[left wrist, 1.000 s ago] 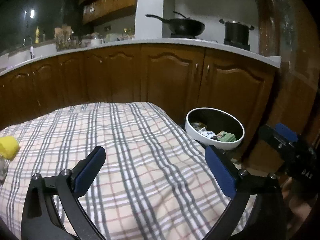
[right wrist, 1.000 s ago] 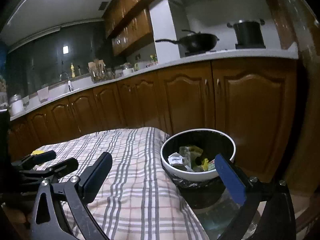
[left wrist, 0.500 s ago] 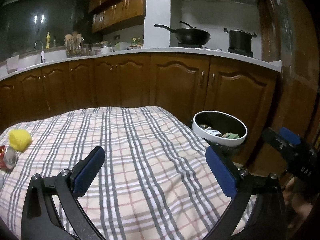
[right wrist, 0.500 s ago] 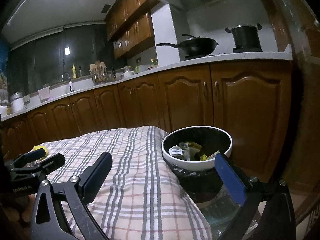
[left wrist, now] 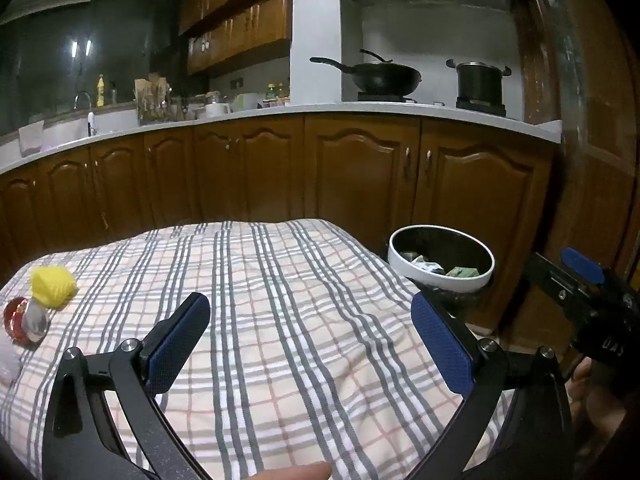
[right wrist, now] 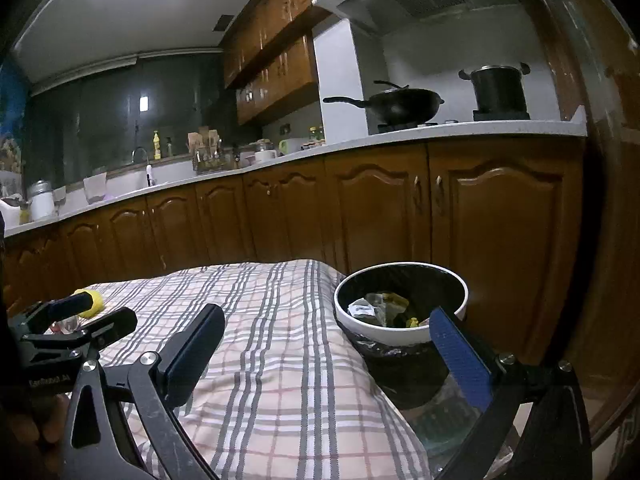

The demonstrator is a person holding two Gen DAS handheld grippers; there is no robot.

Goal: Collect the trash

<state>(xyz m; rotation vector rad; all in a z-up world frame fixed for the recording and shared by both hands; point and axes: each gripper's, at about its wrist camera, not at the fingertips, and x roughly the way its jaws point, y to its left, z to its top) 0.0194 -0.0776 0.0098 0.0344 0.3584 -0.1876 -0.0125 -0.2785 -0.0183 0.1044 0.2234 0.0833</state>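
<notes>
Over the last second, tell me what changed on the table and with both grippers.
The left gripper tilted up and swung left, so the yellow wad sits further into its view and a red wrapper came in beside it. The right gripper pulled back slightly from the trash bin. Both grippers stayed open and empty; nothing on the checked cloth moved.

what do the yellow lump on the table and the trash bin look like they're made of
Yellow lump: probably crumpled paper or tissue, matte, with creased, irregular folds. Trash bin: likely smooth glossy plastic at the white rim, which catches a soft sheen; the dark crinkled film below looks like a thin plastic bag liner.
</notes>
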